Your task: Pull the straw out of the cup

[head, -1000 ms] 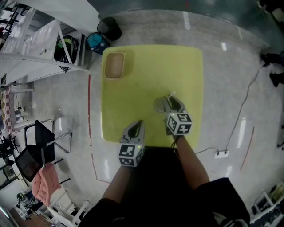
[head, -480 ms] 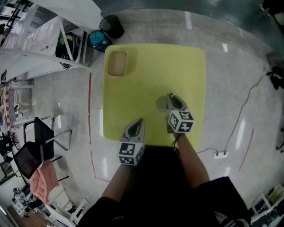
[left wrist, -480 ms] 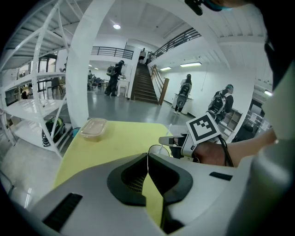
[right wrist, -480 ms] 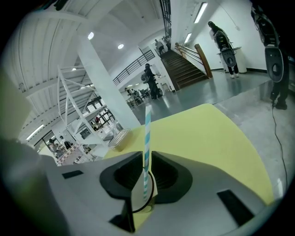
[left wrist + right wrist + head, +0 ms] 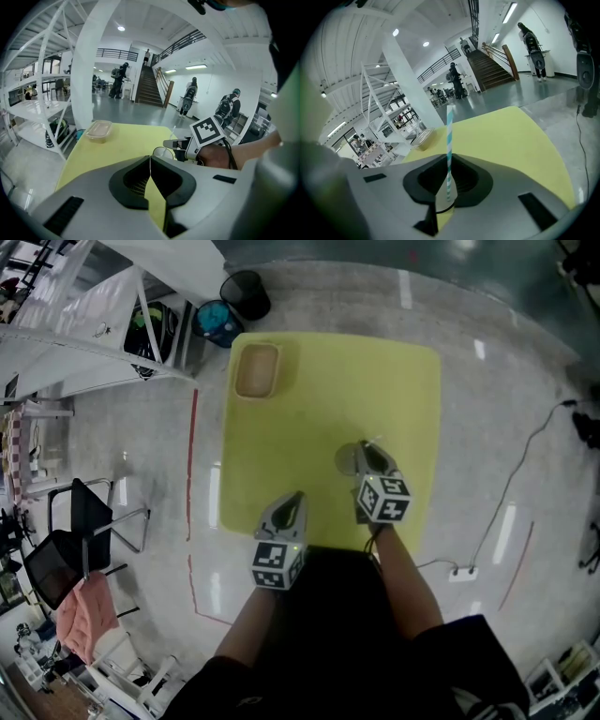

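Fingers, right gripper (image 5: 449, 179): closing on upright straw (image 5: 450, 136) between them
Fingers, left gripper (image 5: 150, 163): together, empty
Cup (image 5: 343, 461): directly under right gripper; pull likely straight up

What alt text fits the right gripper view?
The jaws of the right tool are closing on a white-and-teal striped straw standing in a clear cup on a yellow table; a plastic container sits at its far left corner.
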### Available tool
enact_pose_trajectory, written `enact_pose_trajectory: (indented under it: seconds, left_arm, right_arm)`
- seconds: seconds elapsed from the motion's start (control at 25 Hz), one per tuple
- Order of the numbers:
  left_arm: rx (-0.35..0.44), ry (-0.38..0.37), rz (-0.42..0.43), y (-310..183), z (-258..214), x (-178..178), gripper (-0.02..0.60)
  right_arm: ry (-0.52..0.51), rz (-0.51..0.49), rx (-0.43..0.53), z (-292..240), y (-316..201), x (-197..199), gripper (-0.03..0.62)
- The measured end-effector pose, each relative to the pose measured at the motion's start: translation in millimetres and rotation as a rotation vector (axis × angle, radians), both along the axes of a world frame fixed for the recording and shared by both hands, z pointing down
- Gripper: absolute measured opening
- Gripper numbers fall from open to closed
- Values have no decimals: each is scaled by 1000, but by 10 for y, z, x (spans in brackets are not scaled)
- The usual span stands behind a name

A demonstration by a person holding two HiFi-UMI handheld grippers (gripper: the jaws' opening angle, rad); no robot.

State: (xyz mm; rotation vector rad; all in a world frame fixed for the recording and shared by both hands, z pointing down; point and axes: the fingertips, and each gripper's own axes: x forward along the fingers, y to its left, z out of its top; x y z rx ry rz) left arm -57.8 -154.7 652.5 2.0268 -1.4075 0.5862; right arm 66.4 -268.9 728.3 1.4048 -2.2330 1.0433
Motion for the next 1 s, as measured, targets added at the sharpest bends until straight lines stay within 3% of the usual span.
enact_pose_trajectory:
  seconds: [0.8, 1.0]
  left_arm:
    - [34, 14, 2, 195, -105, 0, 44]
    - [52, 19, -4, 231, -168, -32, 44]
  right_arm:
    - [13, -39, 78, -308, 158, -84, 37]
    - [73, -63, 147, -485, 188, -103, 37]
